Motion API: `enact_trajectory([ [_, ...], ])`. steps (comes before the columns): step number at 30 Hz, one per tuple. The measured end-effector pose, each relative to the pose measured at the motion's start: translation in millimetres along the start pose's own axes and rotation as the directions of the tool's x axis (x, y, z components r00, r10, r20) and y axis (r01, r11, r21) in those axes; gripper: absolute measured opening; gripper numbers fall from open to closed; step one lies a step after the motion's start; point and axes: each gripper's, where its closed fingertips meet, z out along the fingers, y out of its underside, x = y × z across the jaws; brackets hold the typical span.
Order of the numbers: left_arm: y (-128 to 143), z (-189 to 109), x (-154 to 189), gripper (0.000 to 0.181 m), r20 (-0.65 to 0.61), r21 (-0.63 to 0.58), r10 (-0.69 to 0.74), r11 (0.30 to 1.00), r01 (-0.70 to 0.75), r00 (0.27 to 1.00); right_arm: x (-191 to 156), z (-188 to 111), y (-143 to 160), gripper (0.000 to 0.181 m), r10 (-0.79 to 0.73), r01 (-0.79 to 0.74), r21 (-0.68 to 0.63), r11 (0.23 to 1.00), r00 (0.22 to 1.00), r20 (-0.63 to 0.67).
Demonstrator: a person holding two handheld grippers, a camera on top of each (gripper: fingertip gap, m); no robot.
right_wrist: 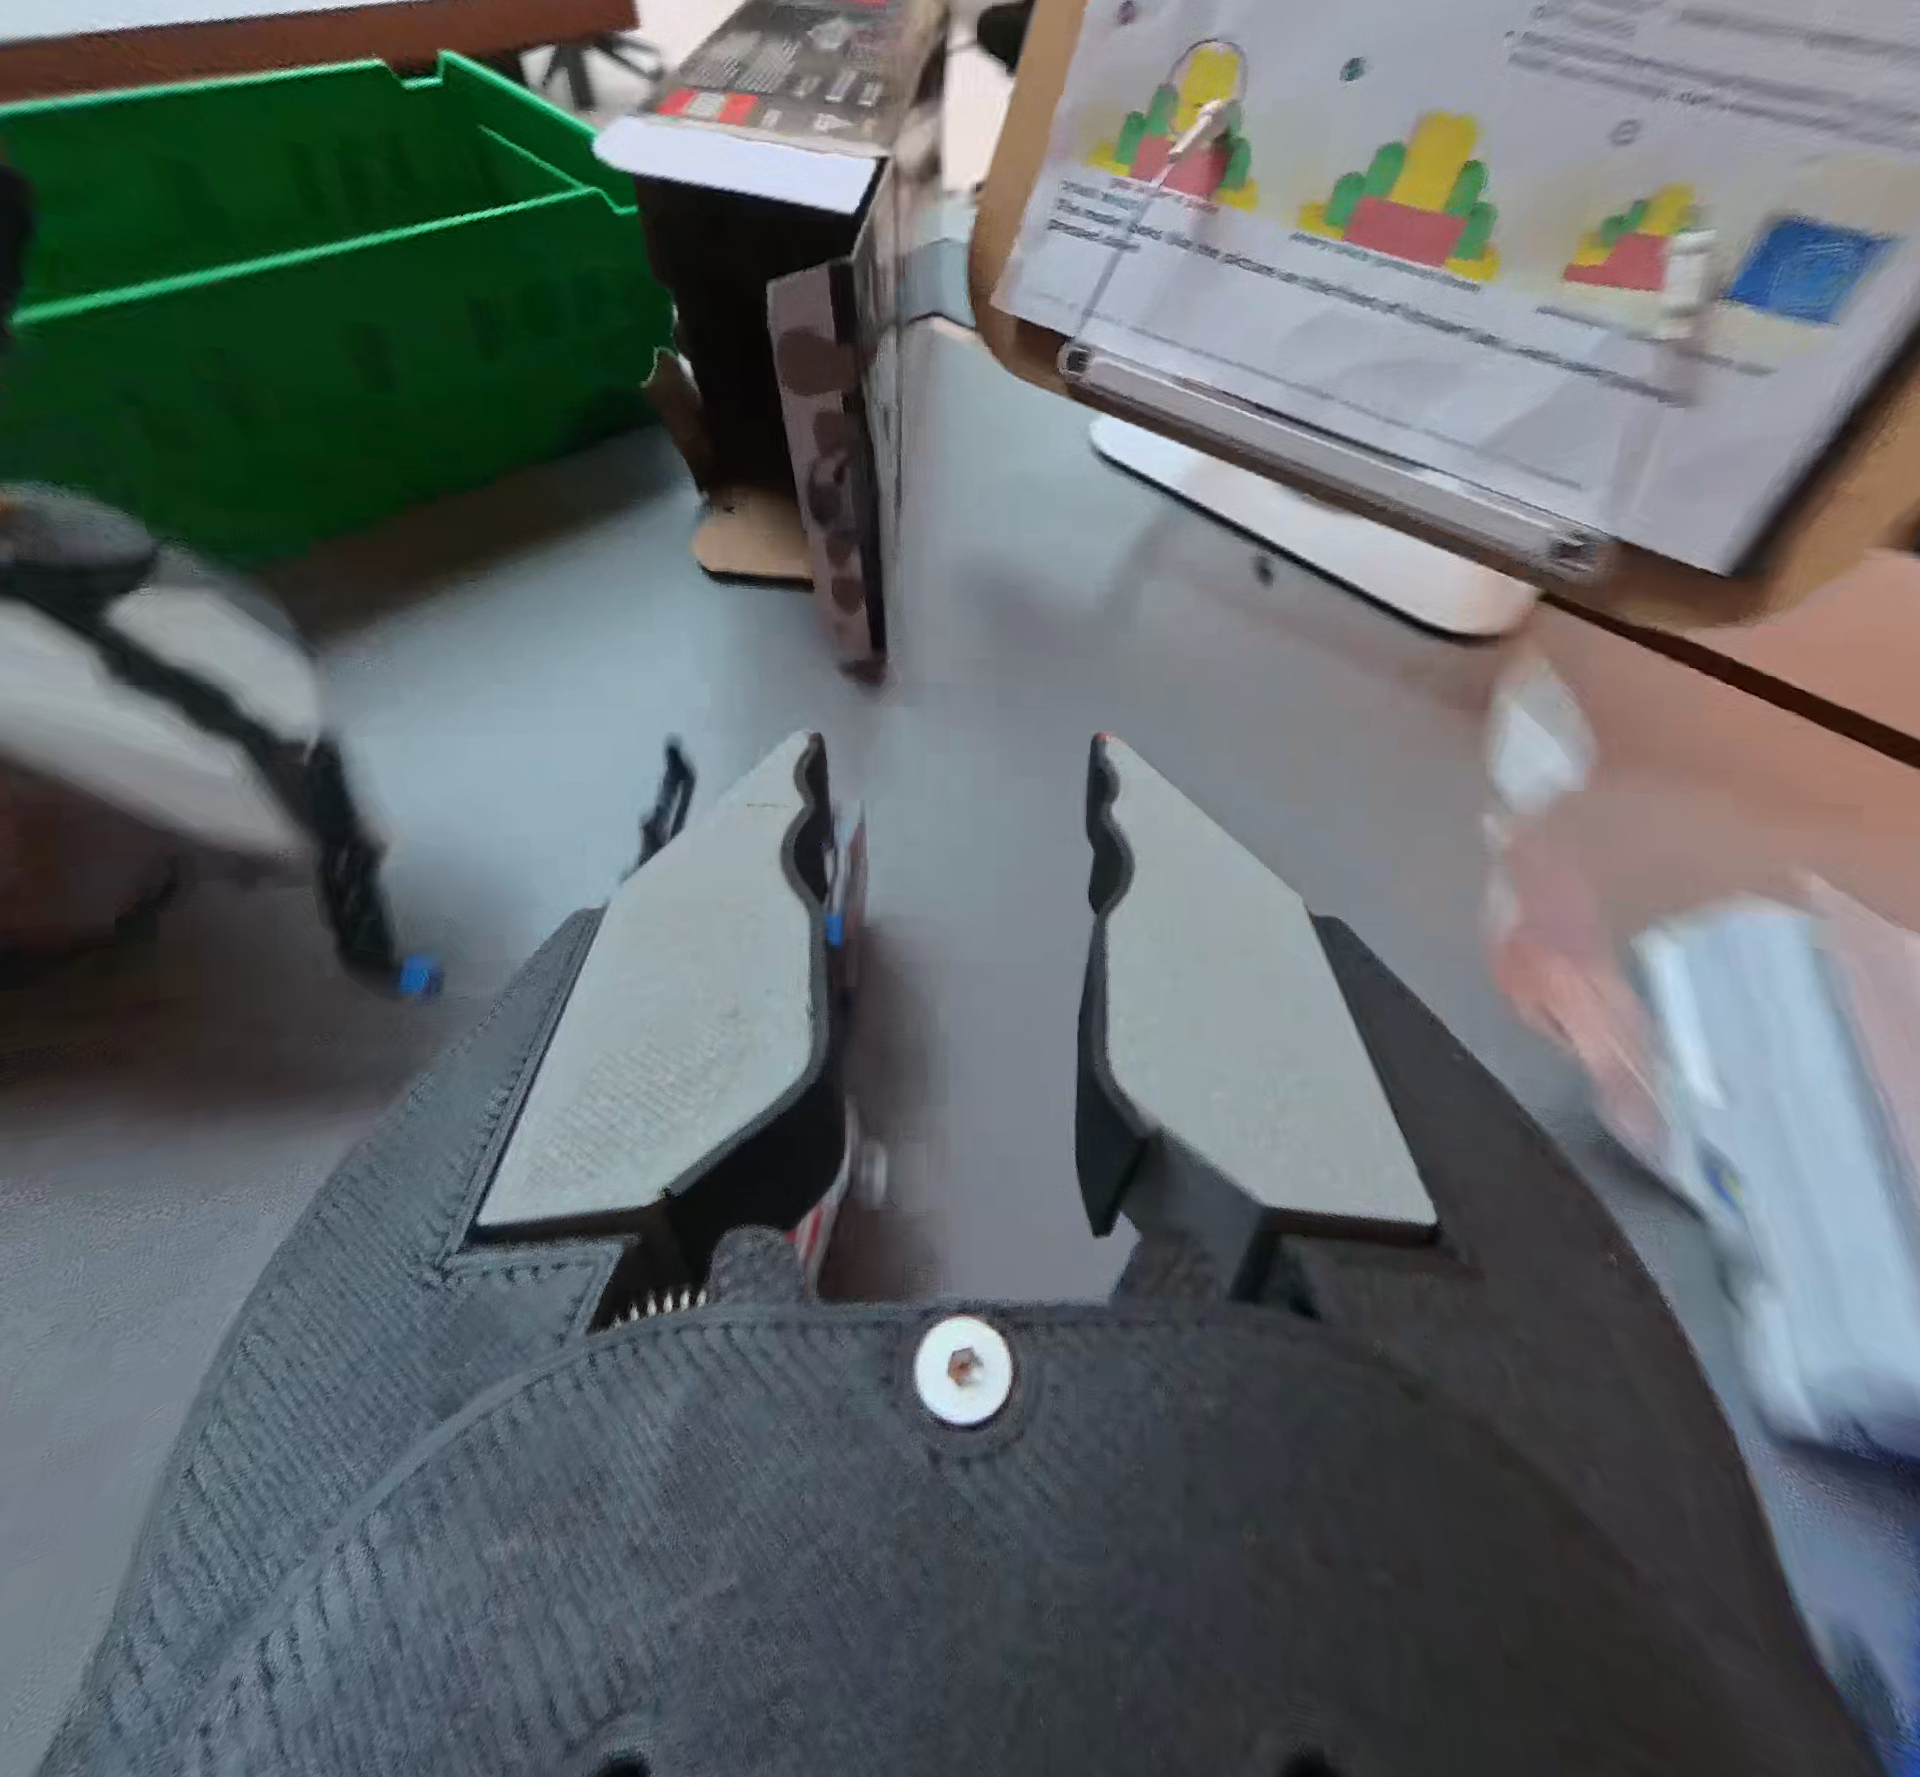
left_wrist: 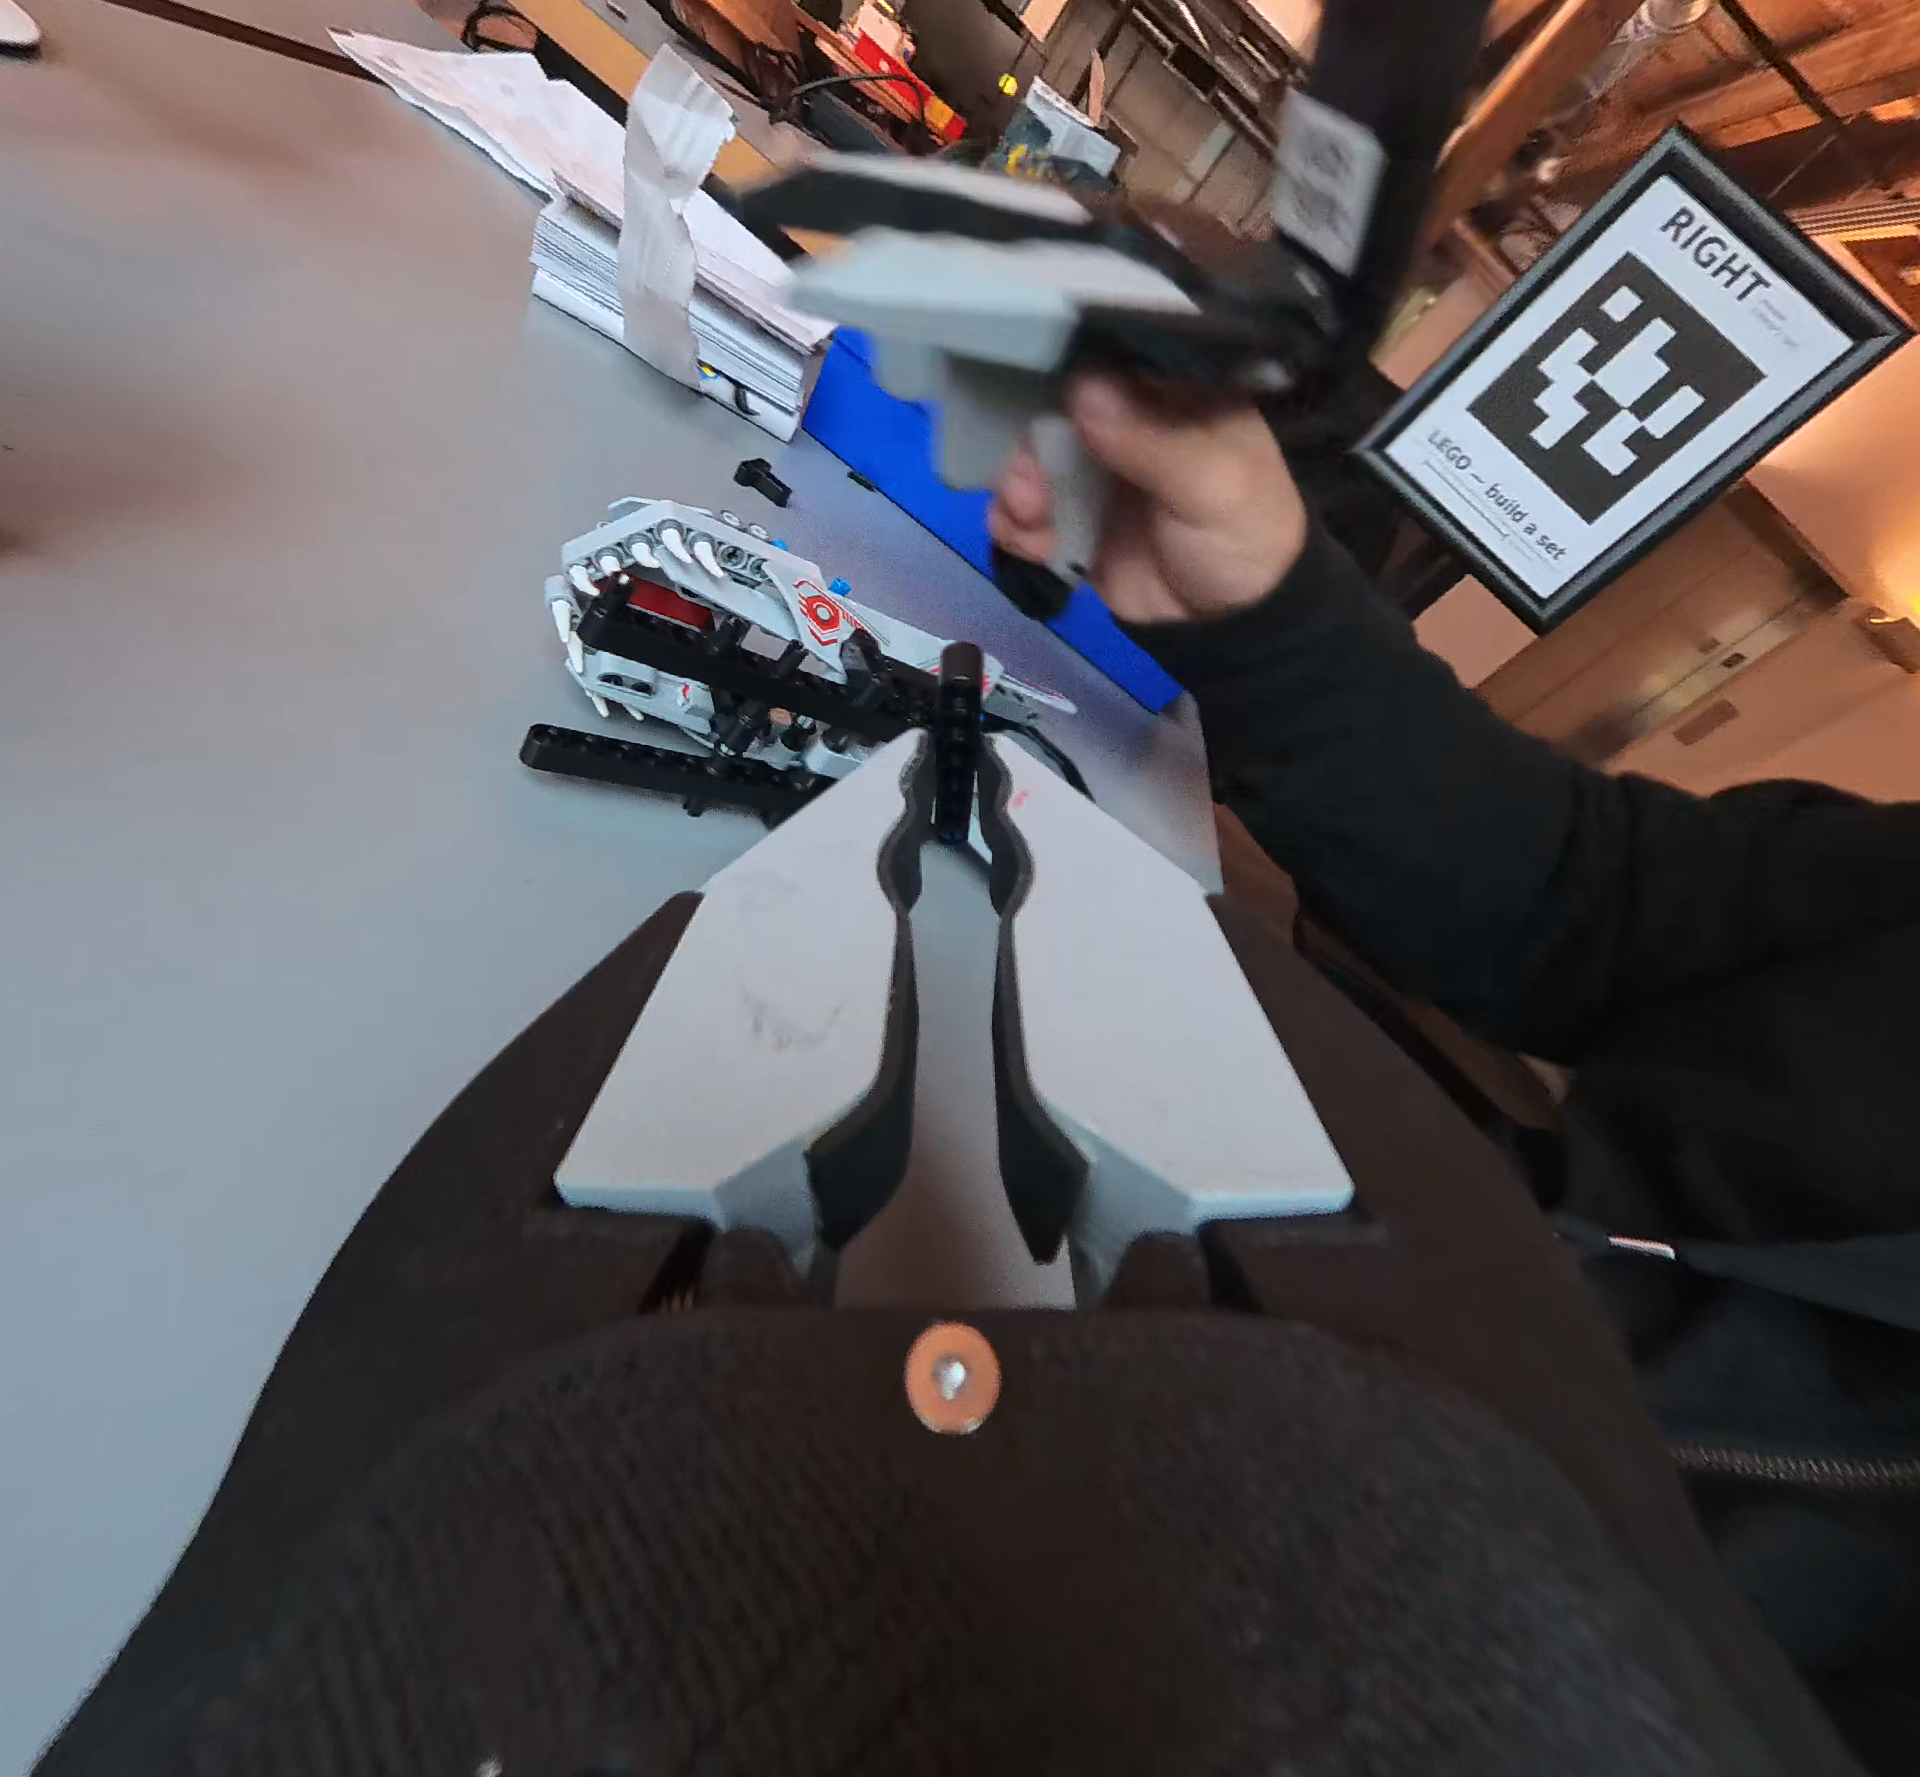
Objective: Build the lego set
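The left tool [left_wrist: 951, 782] is pinched narrow on a slim black beam piece [left_wrist: 954, 740], held upright between its tips. The right tool [right_wrist: 958, 771] hangs above the worktop [left_wrist: 260, 584] with its jaws wide and nothing between them. The part-built jaw model [left_wrist: 727, 647], grey with white teeth, lies on the worktop just beyond the left tool. It looks light, rigid and snap-fitted, so the teeth could pop off; its black beams seem the safest hold.
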Motion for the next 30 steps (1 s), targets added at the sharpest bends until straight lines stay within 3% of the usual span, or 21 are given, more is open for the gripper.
enact_trajectory([
  [5, 1, -1, 1, 0.006, 0.01, -0.003, 0.021, 1.0, -0.021, 1.0, 69, 135, 6, 0.034, 0.109, -0.128, -0.3, 0.945, 0.991, -0.078],
  [10, 8, 2, 5, 0.006, 0.019, -0.05, 0.062, 0.997, -0.061, 0.998, 126, 199, 21, 0.029, -0.044, -0.022, -0.356, 0.934, 0.984, -0.174],
  [12, 12, 4, 9, 0.006, 0.011, -0.072, 0.079, 0.994, -0.078, 0.997, 133, 212, 32, 0.0, -0.042, -0.026, -0.371, 0.928, 0.984, -0.174],
  [20, 17, 8, 20, 0.006, -0.044, -0.087, 0.061, 0.994, -0.065, 0.997, 137, 217, 37, 0.013, 0.008, -0.067, -0.362, 0.93, 0.987, -0.163],
  [23, 17, 8, 22, 0.006, -0.055, -0.085, 0.053, 0.995, -0.058, 0.997, 144, 219, 37, 0.0, 0.043, -0.122, -0.354, 0.927, 0.974, -0.224],
  [25, 18, 8, 23, 0.006, -0.067, -0.086, 0.04, 0.995, -0.045, 0.997, 144, 221, 36, 0.001, 0.064, -0.145, -0.349, 0.926, 0.971, -0.231],
  [30, 17, 7, 25, 0.006, -0.081, -0.08, 0.026, 0.996, -0.033, 0.996, 134, 220, 36, 0.0, 0.099, -0.144, -0.353, 0.925, 0.985, -0.142],
])
